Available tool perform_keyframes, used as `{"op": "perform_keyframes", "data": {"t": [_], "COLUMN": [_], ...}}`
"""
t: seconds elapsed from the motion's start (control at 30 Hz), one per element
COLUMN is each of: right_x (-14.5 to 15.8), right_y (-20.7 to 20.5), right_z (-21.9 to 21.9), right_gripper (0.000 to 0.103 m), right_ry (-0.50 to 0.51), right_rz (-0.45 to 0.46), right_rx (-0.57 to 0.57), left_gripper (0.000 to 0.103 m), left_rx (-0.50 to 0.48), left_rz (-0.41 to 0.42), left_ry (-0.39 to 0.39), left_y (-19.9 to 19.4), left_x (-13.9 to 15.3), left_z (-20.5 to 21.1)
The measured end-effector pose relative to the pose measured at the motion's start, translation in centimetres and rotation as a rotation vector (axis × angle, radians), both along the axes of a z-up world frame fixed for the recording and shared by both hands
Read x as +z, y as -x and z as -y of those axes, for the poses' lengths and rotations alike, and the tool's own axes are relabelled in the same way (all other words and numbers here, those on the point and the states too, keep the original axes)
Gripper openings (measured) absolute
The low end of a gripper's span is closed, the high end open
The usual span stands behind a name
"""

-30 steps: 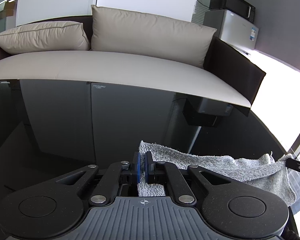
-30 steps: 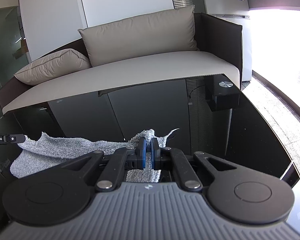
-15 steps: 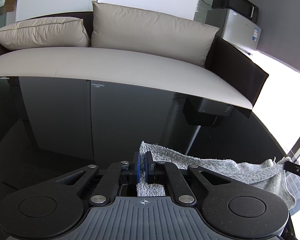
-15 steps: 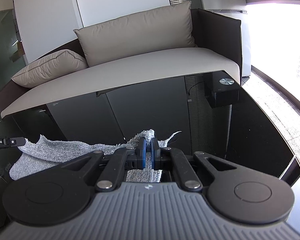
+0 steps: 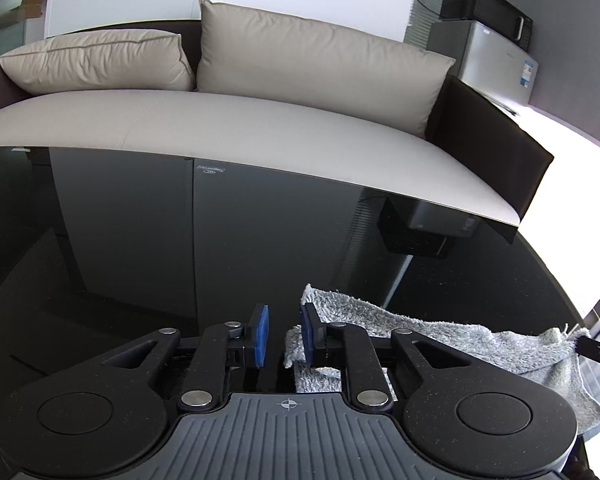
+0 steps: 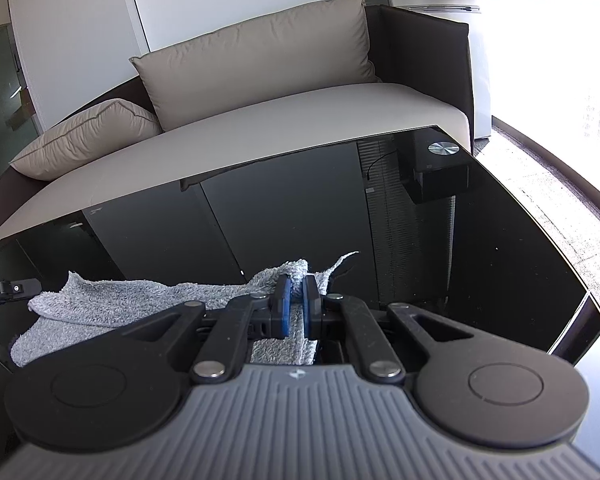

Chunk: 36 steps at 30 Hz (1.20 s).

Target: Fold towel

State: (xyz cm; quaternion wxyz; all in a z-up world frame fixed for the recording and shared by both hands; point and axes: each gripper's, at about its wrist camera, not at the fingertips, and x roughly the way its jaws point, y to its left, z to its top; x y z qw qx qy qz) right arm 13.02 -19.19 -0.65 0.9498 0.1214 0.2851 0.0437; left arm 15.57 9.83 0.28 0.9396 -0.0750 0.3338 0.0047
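Closest to me, my left hand-held gripper (image 5: 283,334) has its blue pads spread apart, and nothing is between them; the towel (image 5: 440,338) lies just to the right of the gap, its near-left corner touching the inner face of the right pad (image 5: 309,332). My right hand-held gripper (image 6: 296,304) is pressed together on the towel's (image 6: 140,300) other end, a ridge of grey pile pinched between the pads and poking up past the tips

The towel rests on the black glossy desk (image 5: 140,240), and its long axis runs side to side between my two hands, sagging a little in the middle. Seen from the right wrist, the left hand-held gripper's finger sits at the far left edge, beside the loose corner

I judge that the left end is free now and the right end is next to let go, or the left must shift right to retake its corner, which is far nearer to it than to the right hand

Beyond the desk edge stands a beige sofa (image 5: 260,132) with two cushions
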Motion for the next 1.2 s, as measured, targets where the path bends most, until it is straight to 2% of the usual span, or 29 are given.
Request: {"op": "perform_keyframes", "data": {"t": [0.07, 0.1, 0.2, 0.27, 0.43, 0.6, 1.1, 1.2], "right_x": [0.0, 0.2, 0.7, 1.0, 1.5, 1.2, 0.4, 0.0], "right_y": [-0.1, 0.1, 0.4, 0.7, 0.9, 0.5, -0.9, -1.5], "right_z": [-0.1, -0.1, -0.1, -0.1, -1.3, -2.3, -5.4, -6.8], "right_gripper": [0.011, 0.020, 0.036, 0.036, 0.036, 0.036, 0.036, 0.036], "right_ry": [0.002, 0.006, 0.022, 0.042, 0.042, 0.050, 0.073, 0.102], "right_rz": [0.005, 0.016, 0.039, 0.043, 0.055, 0.035, -0.025, -0.019], "right_rx": [-0.001, 0.003, -0.001, 0.011, 0.125, 0.173, 0.316, 0.303], "left_gripper": [0.018, 0.018, 0.018, 0.018, 0.018, 0.018, 0.019, 0.019], "left_rx": [-0.009, -0.020, -0.055, -0.088, -0.198, -0.274, -0.294, -0.291], "left_rz": [-0.005, -0.011, -0.026, -0.033, -0.046, -0.066, -0.078, -0.075], "left_ry": [0.002, 0.001, 0.000, 0.009, 0.025, 0.006, 0.016, 0.015], "left_y": [0.3, 0.3, 0.8, 1.0, 1.5, 1.8, 2.3, 2.5], "left_x": [0.1, 0.2, 0.3, 0.3, 0.0, -0.5, -1.1, -1.1], "left_z": [-0.1, -0.1, 0.2, 0.6, 2.7, 4.8, 4.9, 4.9]}}
